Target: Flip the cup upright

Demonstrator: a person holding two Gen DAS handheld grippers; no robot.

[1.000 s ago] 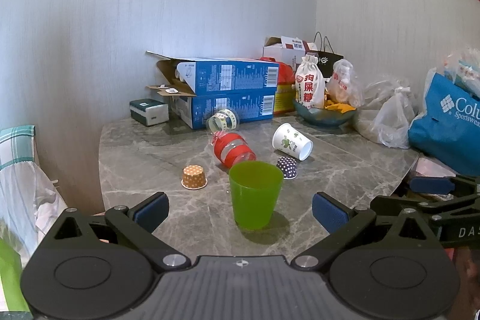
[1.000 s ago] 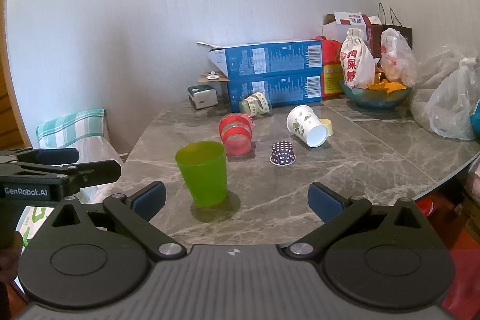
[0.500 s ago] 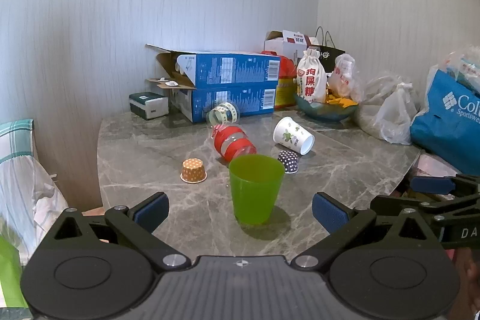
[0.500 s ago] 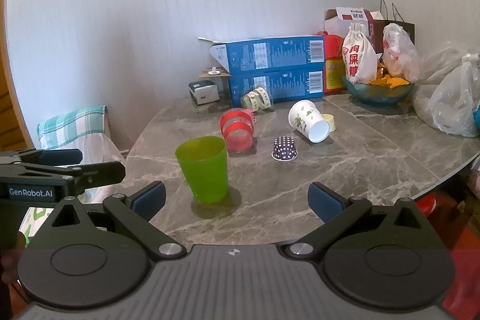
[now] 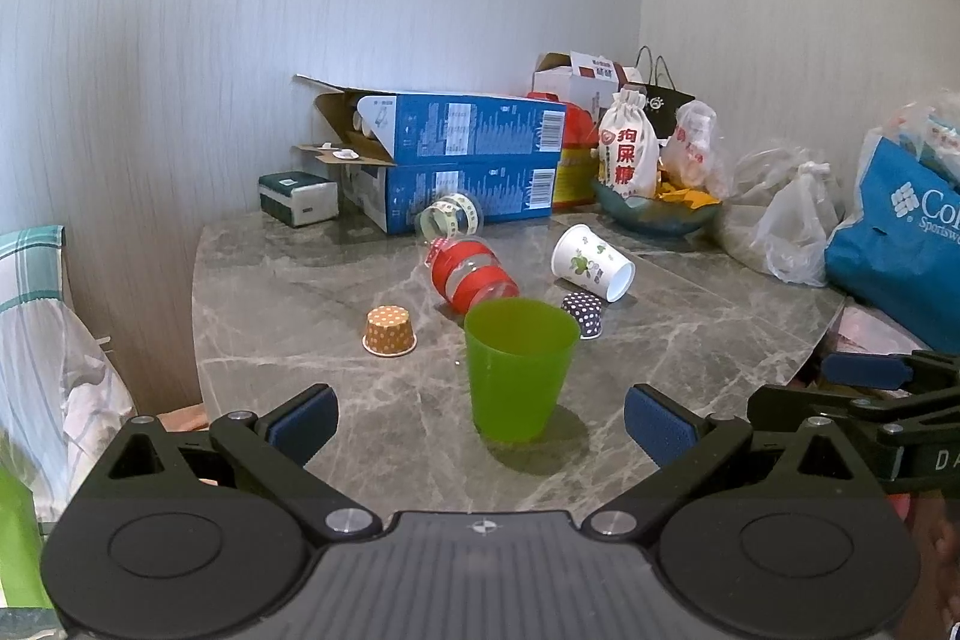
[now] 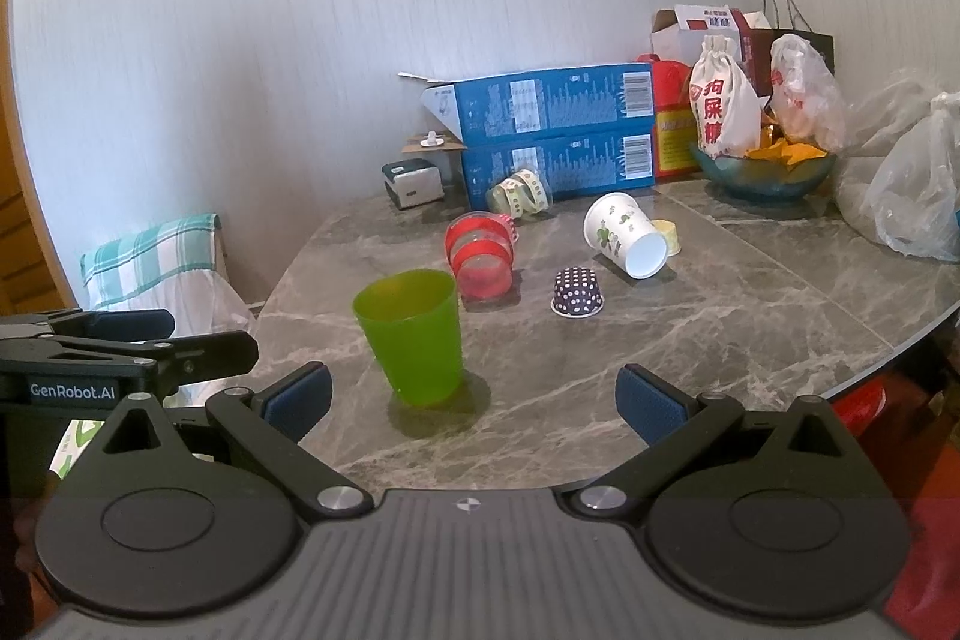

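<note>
A green plastic cup (image 5: 519, 367) stands upright on the marble table (image 5: 300, 280), mouth up; it also shows in the right wrist view (image 6: 414, 337). My left gripper (image 5: 480, 421) is open and empty, just short of the cup. My right gripper (image 6: 474, 400) is open and empty, the cup slightly left of its centre. A red-banded clear cup (image 5: 471, 274) and a white printed paper cup (image 5: 591, 263) lie on their sides behind. A taped clear cup (image 5: 450, 218) also lies on its side.
An orange dotted cupcake liner (image 5: 390, 331) and a dark dotted one (image 5: 582, 314) sit upside down. Stacked blue boxes (image 5: 456, 160), a bowl with snack bags (image 5: 654, 208), plastic bags (image 5: 786, 232) and a blue bag (image 5: 900, 232) crowd the back and right. The table edge (image 6: 888, 358) curves at right.
Both grippers have tilted slightly, so the table scene sits a little lower and nearer in the views. The green cup and the other cups have not moved.
</note>
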